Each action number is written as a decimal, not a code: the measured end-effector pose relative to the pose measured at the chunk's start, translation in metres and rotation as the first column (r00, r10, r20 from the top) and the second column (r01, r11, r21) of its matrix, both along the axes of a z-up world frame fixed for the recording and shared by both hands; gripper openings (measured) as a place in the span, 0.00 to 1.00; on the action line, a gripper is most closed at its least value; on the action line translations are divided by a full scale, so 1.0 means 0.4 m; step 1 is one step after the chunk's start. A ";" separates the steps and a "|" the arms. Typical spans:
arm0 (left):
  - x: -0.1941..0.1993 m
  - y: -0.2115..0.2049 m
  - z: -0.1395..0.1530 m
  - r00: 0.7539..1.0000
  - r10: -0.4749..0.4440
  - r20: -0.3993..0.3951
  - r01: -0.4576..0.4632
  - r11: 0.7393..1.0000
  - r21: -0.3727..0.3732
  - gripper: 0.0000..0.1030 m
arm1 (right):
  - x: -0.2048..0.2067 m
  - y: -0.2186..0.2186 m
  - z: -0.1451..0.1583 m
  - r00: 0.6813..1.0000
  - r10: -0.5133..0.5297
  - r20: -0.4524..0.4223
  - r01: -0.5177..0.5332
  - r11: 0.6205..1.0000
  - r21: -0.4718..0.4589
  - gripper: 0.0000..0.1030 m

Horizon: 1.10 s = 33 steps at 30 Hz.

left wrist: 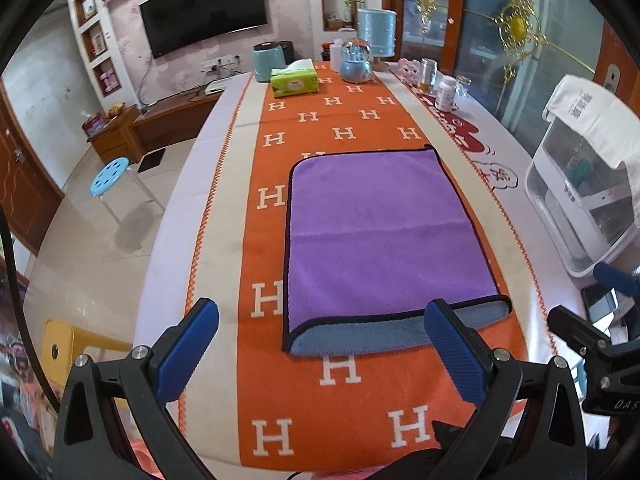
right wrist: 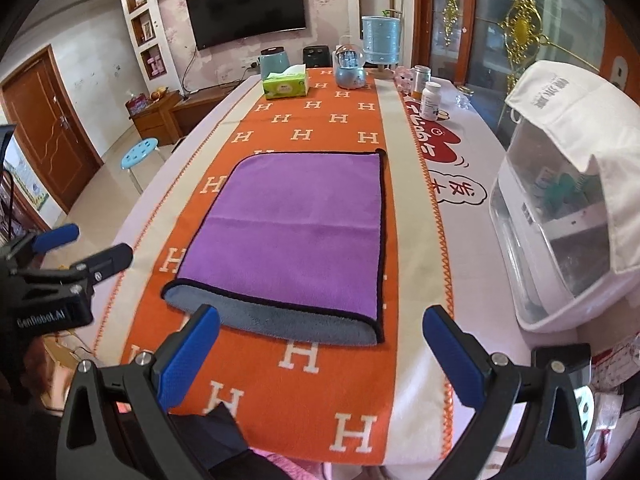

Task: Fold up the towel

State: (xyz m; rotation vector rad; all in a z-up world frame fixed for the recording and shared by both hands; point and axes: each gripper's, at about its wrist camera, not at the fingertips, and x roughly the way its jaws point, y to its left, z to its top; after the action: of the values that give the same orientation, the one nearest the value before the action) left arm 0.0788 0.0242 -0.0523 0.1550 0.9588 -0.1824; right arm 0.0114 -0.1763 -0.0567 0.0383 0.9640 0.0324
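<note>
A purple towel [left wrist: 380, 232] with a black border lies folded over on the orange runner [left wrist: 320, 420]; its grey-blue underside shows along the near edge. It also shows in the right wrist view [right wrist: 296, 224]. My left gripper [left wrist: 320, 344] is open and empty, hovering just short of the towel's near edge. My right gripper [right wrist: 320, 344] is open and empty, also just short of the near edge, toward the towel's right corner. Each gripper shows at the edge of the other's view: the right one [left wrist: 592, 320], the left one [right wrist: 80, 252].
A white plastic cabinet [right wrist: 560, 216] draped with a white cloth stands at the right. A green tissue box [right wrist: 286, 84], a teal kettle [right wrist: 274, 60], a snow globe [right wrist: 350, 68], a blue lamp and bottles [right wrist: 430, 100] stand at the far end. A blue stool [left wrist: 110, 176] stands on the floor left.
</note>
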 end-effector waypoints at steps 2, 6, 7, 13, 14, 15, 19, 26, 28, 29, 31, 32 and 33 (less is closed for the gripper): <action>0.019 0.004 -0.017 1.000 -0.009 -0.004 0.009 1.000 0.015 0.99 | 0.011 0.001 -0.014 1.000 0.015 -0.002 -0.015 1.000 -0.020 0.99; 0.053 0.014 -0.060 0.999 -0.041 -0.032 0.042 0.999 0.024 0.99 | 0.026 -0.008 -0.044 1.000 0.026 0.006 -0.025 0.999 -0.043 0.99; 0.060 0.015 -0.069 0.998 -0.050 -0.035 0.051 0.998 0.024 0.99 | 0.030 -0.009 -0.052 0.999 0.032 0.008 -0.031 0.998 -0.048 0.99; 0.098 0.021 -0.138 0.992 -0.108 -0.063 0.110 0.993 0.032 0.99 | 0.053 -0.017 -0.113 0.996 0.084 -0.009 -0.085 0.993 -0.078 0.99; 0.104 0.020 -0.150 0.991 -0.114 -0.068 0.117 0.992 0.040 0.99 | 0.056 -0.017 -0.126 0.996 0.090 -0.015 -0.091 0.992 -0.087 0.99; 0.108 0.020 -0.164 0.990 -0.122 -0.075 0.125 0.991 0.043 0.99 | 0.061 -0.016 -0.139 0.996 0.091 -0.023 -0.093 0.991 -0.094 0.99; 0.128 0.025 -0.212 0.983 -0.150 -0.105 0.154 0.988 0.032 0.99 | 0.074 -0.022 -0.184 0.993 0.099 -0.059 -0.103 0.992 -0.075 0.95; 0.155 0.027 -0.288 0.965 -0.197 -0.174 0.205 0.978 0.028 0.99 | 0.092 -0.036 -0.246 0.988 0.115 -0.108 -0.122 0.990 -0.066 0.90; 0.161 0.029 -0.303 0.961 -0.204 -0.186 0.214 0.976 0.035 0.99 | 0.096 -0.038 -0.259 0.986 0.131 -0.107 -0.138 0.988 -0.063 0.90; 0.166 0.031 -0.311 0.960 -0.205 -0.193 0.216 0.976 0.037 0.99 | 0.097 -0.039 -0.265 0.984 0.142 -0.110 -0.149 0.987 -0.062 0.89; 0.178 0.038 -0.324 0.955 -0.207 -0.212 0.218 0.976 0.029 0.99 | 0.099 -0.037 -0.277 0.979 0.166 -0.117 -0.173 0.983 -0.059 0.88; 0.179 0.041 -0.327 0.953 -0.208 -0.220 0.218 0.976 0.023 0.99 | 0.101 -0.036 -0.285 0.976 0.178 -0.124 -0.186 0.981 -0.059 0.86; 0.183 0.044 -0.331 0.950 -0.211 -0.230 0.221 0.975 0.015 0.99 | 0.103 -0.036 -0.293 0.973 0.188 -0.133 -0.197 0.979 -0.060 0.85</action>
State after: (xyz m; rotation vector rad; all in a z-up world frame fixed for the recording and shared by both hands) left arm 0.1519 0.0420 -0.1848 0.2819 1.1743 -0.3892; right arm 0.0526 -0.1907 -0.1740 -0.1218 1.0932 0.1755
